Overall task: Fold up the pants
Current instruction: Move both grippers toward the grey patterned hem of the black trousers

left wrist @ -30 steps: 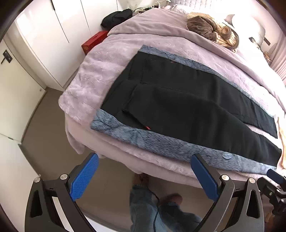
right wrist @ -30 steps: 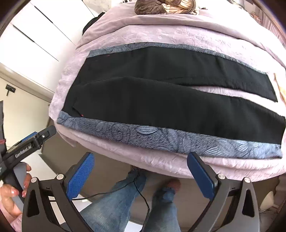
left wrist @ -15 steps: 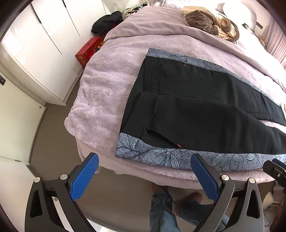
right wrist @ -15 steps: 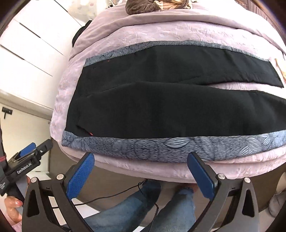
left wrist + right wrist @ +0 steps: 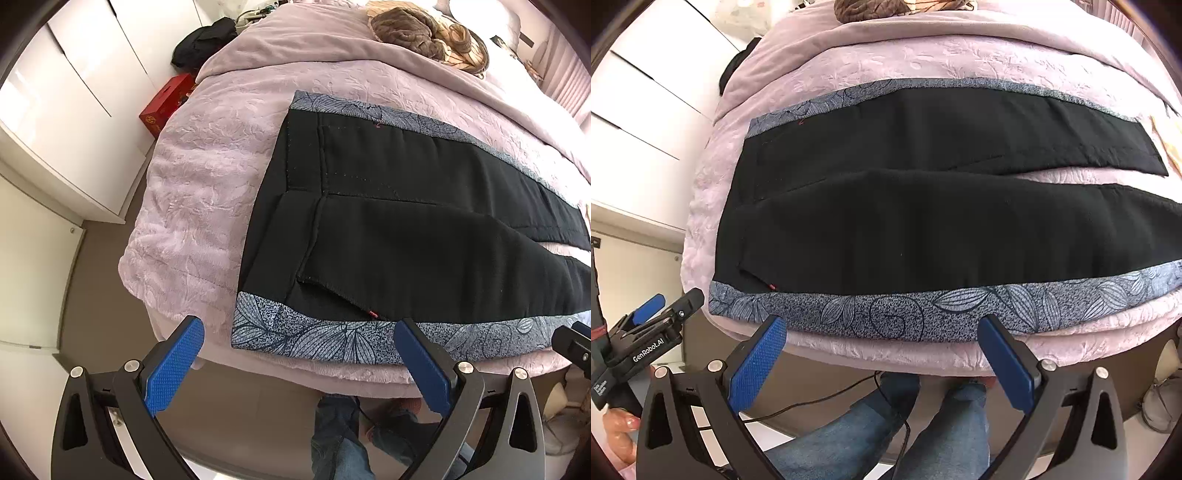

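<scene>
Over the near bed edge | left gripper and right gripper both wide open, empty, now closer than a second ago | pants flat on bed, unfolded | approach phase, near side hem likely first grasp.

Black pants with patterned grey side stripes, spread flat, legs apart

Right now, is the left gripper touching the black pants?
Apart. In the left wrist view, the left gripper hangs open off the bed's edge, with the patterned grey cloth between it and the black pants.
</scene>
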Available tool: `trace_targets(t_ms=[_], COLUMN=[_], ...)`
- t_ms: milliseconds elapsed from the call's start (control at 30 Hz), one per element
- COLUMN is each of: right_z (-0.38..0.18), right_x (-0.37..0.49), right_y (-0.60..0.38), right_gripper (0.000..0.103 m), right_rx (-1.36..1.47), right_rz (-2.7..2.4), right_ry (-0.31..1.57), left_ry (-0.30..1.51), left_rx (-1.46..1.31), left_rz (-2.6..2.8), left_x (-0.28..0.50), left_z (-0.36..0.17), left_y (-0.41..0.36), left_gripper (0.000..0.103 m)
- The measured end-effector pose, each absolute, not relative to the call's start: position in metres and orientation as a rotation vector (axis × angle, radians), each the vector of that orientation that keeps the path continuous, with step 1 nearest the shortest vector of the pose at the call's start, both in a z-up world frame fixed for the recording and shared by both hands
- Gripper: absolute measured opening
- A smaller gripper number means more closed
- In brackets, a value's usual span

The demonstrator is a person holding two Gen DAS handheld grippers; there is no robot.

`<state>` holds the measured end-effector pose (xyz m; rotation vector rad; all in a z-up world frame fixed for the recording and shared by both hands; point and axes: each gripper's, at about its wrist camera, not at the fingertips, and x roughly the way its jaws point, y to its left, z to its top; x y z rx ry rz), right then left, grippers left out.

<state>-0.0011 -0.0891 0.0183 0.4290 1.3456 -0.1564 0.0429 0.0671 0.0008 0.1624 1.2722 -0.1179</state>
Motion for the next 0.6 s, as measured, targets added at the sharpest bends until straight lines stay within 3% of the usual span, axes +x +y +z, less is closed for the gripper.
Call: trace_targets(t_ms=[600], right_z=[0.010], right_x=[0.007], right_y=[-0.082], right_gripper=[0.103], right_rx=[0.418], right_rz=[-0.159], right_ry=[1.378], left_ry=[1.292], left_rx=[0.184], left_rz=[-0.103], left_x=[0.049], left_z=[-0.013], left_y=[0.072], left_gripper=[0.103])
